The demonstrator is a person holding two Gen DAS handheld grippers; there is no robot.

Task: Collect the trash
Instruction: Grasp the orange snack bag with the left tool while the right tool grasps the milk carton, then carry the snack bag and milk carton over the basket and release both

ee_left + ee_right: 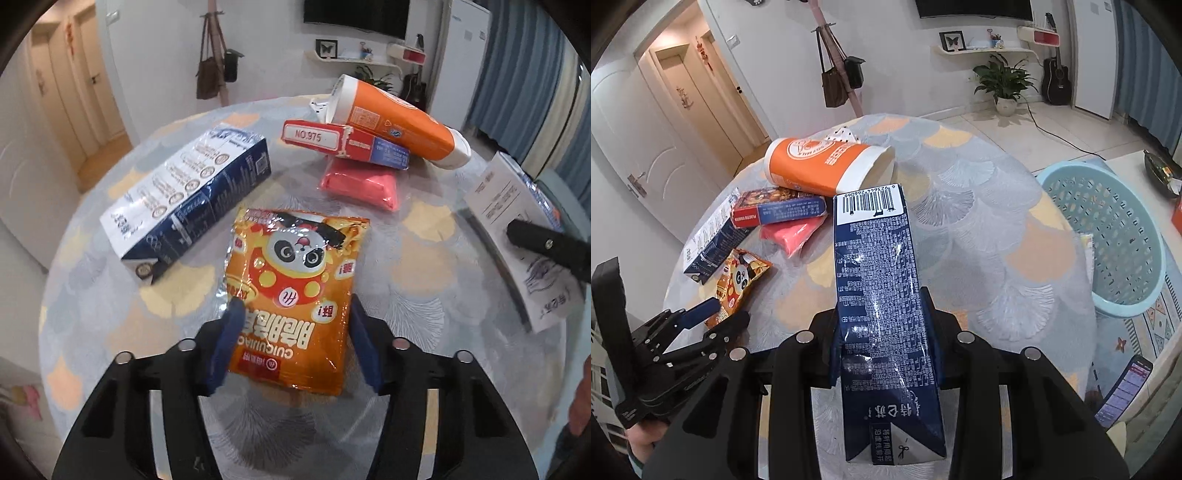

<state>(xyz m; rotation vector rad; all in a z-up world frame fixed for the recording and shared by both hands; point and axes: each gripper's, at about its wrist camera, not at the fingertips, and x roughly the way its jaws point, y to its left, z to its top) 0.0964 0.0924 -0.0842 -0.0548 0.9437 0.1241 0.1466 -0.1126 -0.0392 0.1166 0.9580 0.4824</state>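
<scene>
two cartons, one snack bag.

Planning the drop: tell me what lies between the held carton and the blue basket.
Only bare tablecloth lies between the milk carton and the laundry basket, shown in the right wrist view.

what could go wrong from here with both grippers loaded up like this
The right gripper holds the long carton near one end, so it may swing or slip on the way to the blue basket. The left gripper only straddles the snack bag; the slick foil could crumple or slide out when it closes.
</scene>
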